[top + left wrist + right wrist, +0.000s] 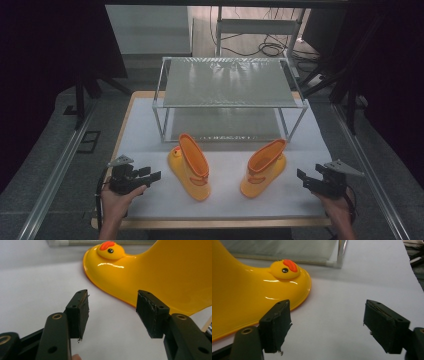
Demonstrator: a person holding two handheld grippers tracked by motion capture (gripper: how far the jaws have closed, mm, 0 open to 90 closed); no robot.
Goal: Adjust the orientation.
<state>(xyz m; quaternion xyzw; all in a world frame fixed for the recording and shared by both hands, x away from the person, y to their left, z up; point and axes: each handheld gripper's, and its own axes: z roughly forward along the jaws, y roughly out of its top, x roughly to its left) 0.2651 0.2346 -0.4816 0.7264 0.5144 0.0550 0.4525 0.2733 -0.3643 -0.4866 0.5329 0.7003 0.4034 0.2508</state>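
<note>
Two glossy yellow rubber duck-faced boots (192, 167) (263, 167) stand at table centre, likely light, slippery, flexible; best pinched at the cuff; left gripper (150, 175) at eight o'clock and right gripper (303, 176) at four o'clock gape empty.

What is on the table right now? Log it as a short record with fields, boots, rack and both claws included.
surface: white table top
left boot: glossy yellow rubber boot with a duck face on the toe, lying tipped on the table, toe toward the rack
right boot: matching yellow rubber duck boot, also tipped, apart from the first
rack: two-tier metal-framed shelf with grey mesh panels, behind the boots, nothing on it
left claw: open, holding nothing, beside the left boot
right claw: open, holding nothing, beside the right boot
</note>
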